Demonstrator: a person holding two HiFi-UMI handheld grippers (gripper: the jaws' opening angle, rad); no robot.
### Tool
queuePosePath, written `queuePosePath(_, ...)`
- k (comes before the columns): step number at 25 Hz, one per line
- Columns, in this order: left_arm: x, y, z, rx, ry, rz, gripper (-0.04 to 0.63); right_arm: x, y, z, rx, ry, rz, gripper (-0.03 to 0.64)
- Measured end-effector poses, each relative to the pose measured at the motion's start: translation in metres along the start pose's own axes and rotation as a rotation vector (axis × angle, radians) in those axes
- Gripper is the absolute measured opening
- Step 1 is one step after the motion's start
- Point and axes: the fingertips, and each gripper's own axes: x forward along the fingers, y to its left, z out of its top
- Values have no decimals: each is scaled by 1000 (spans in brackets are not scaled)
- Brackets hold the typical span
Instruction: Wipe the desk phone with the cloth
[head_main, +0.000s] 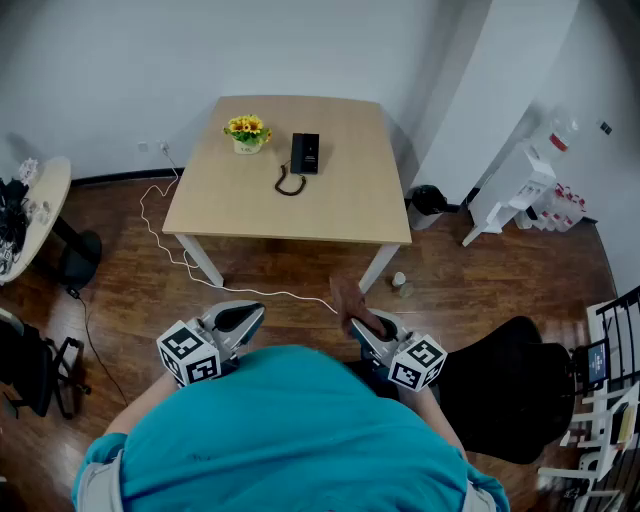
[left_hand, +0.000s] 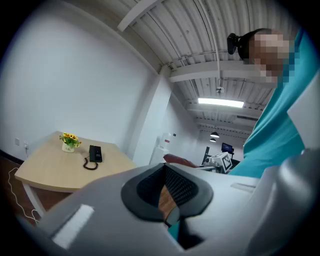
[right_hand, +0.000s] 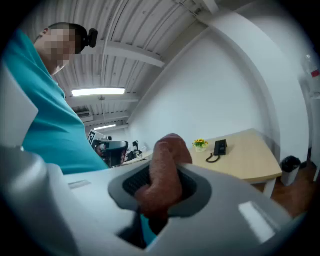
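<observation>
The black desk phone (head_main: 305, 153) lies on the far half of a light wooden table (head_main: 340, 205), its coiled cord looped in front of it; it is also small in the left gripper view (left_hand: 95, 153) and the right gripper view (right_hand: 220, 147). Both grippers are held close to my body, well short of the table. My right gripper (head_main: 358, 325) is shut on a brown cloth (head_main: 352, 303), which sticks up between the pads (right_hand: 165, 170). My left gripper (head_main: 248, 313) is shut with nothing in it (left_hand: 167, 192).
A pot of yellow flowers (head_main: 247, 133) stands left of the phone. A white cable (head_main: 200, 270) trails over the wooden floor before the table. A black office chair (head_main: 520, 400) is at my right, a round table (head_main: 35, 215) at the left, a black bin (head_main: 430, 200) beside the table.
</observation>
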Motion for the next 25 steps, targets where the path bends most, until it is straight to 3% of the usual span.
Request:
queuePosePath(10,39,-45,-23,24,61,31,5,-51,-38,-23,45,10,20,81)
queuePosePath(16,41,-25,-22,29,63,30,6,-33,-47,-25,52,17,23,81)
queuePosePath(19,44,-7,-14,0,51,11,5,-13,-52,-23,45,42,2,81)
queuePosePath(25,32,94,14,-47,-22,-44,5,68,-59,1,5,58,-69,81)
